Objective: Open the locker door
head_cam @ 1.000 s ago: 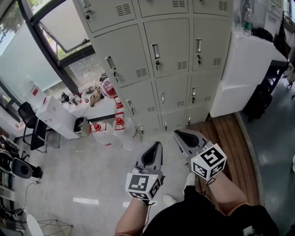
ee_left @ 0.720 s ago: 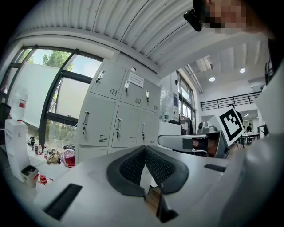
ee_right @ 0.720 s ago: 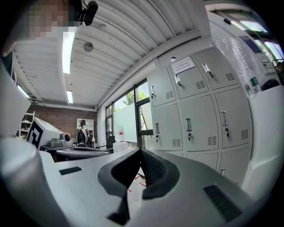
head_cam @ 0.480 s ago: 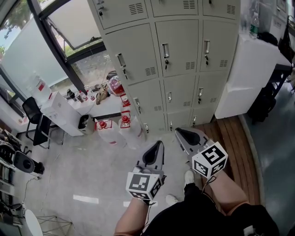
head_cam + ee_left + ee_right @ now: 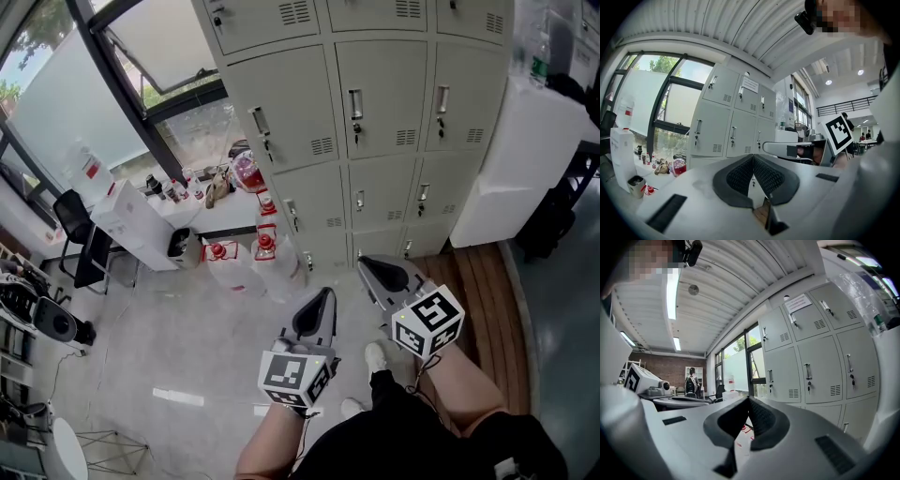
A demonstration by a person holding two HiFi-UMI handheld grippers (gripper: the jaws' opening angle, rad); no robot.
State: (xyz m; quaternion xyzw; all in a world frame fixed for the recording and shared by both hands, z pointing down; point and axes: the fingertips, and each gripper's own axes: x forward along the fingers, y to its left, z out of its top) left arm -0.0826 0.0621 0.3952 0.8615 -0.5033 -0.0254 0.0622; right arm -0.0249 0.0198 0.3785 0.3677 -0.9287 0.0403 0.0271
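Nearer than a second before, the bank of lockers stood at twelve o'clock, its visible doors shut, while the left gripper and right gripper hung well short of it, jaws closed and empty, so opening seemingly had not begun.

This looks like an open office or lab workspace. A bank of grey metal lockers lines the far wall, next to tall windows on the left. A black office chair stands at the far left, and large water bottles sit on the pale polished floor near the lockers. Elsewhere in the room are a brick wall and long ceiling strip lights.
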